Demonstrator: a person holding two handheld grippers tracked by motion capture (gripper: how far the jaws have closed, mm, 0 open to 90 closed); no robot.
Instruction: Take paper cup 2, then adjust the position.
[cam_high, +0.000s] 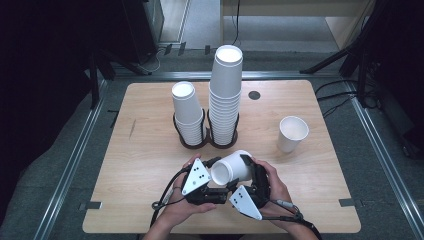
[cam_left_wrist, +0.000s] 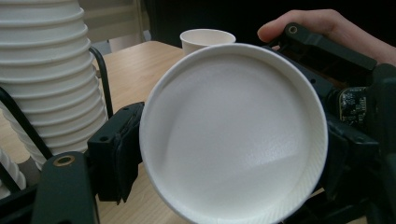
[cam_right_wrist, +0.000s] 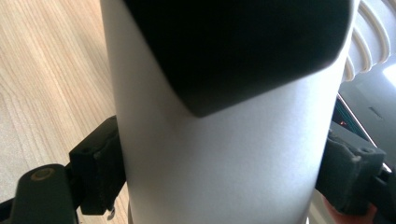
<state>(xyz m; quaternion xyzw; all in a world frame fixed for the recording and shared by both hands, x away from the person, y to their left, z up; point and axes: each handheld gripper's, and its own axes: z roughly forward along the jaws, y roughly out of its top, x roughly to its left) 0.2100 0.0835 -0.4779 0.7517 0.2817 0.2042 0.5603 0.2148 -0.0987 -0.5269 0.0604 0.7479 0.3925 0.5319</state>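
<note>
While right hand-held gripper (cam_high: 245, 165) clamps cup (cam_high: 232, 169) sideways (axis near-level), mouth faces left hand-held gripper (cam_high: 212, 165), width unclear.

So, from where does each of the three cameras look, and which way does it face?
High view: above the person's side, looking forward and down on the light wooden table; both hands show, each holding a gripper.
Left gripper view: rides the left gripper, facing the open mouth of the white paper cup; a thumb shows.
Right gripper view: rides the right gripper, facing that cup's side wall, clamped between its jaws.
Shared: the held cup.
</note>
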